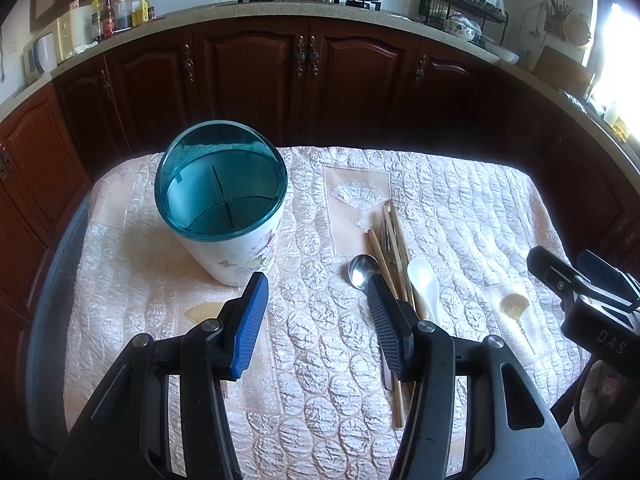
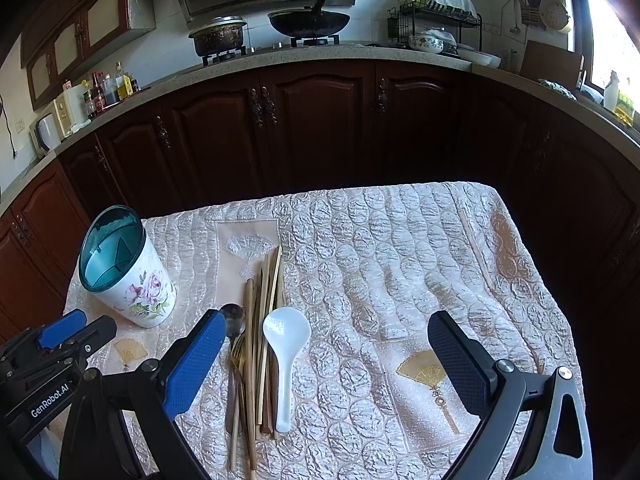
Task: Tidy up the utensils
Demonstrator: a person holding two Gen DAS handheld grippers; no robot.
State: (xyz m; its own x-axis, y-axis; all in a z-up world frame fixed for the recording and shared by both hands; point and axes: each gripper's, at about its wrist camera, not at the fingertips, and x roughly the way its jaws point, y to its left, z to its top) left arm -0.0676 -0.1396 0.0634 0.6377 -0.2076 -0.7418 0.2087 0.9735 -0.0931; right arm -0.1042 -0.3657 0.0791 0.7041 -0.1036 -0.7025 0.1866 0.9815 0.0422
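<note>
Teal-rimmed utensil holder [image 2: 127, 271] stands upright on the quilted cloth [image 2: 400, 248]; chopsticks [image 2: 269, 300], metal spoon [image 2: 234, 320] and white spoon [image 2: 285, 344] lie right of it. Left gripper [image 1: 316, 300] and right gripper [image 2: 326, 344] both gape wide, holding nothing.

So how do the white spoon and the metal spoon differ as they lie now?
The white spoon is opaque plastic or ceramic with a broad, deep bowl; the metal spoon is shiny steel with a smaller bowl. The white spoon lies right of the chopsticks, the metal spoon left of them. Both lie flat on the cloth, bowls toward the cabinets.
</note>
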